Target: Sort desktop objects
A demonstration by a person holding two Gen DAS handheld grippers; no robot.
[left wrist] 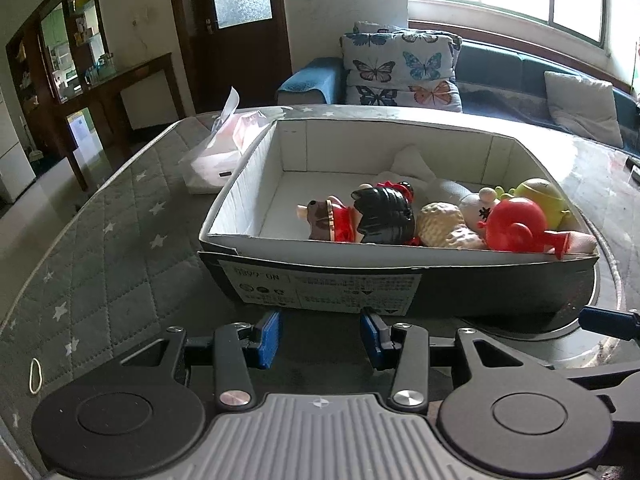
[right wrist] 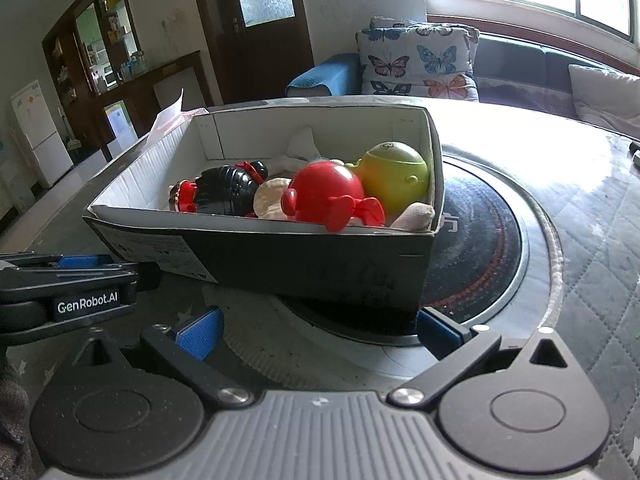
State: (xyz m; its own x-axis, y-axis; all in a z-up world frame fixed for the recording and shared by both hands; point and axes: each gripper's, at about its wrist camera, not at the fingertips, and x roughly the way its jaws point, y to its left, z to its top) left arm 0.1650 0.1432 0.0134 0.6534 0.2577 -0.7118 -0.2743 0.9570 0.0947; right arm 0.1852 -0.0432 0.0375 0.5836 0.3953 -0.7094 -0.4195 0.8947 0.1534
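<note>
On the quilted surface (left wrist: 100,248) the shoebox (left wrist: 400,280) already held the toys, among them the red toy (right wrist: 324,196) and green toy (right wrist: 394,178), so the sorting looked nearly done. Both the left hand-held gripper (left wrist: 320,342) and the right hand-held gripper (right wrist: 320,336) stood wide and empty, just short of the box's near wall; the next move probably called for finding any remaining object.

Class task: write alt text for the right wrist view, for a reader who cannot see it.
An open cardboard box on a table holds a red round toy, a green round toy and a black figure. The right gripper hangs open before it, empty.
</note>
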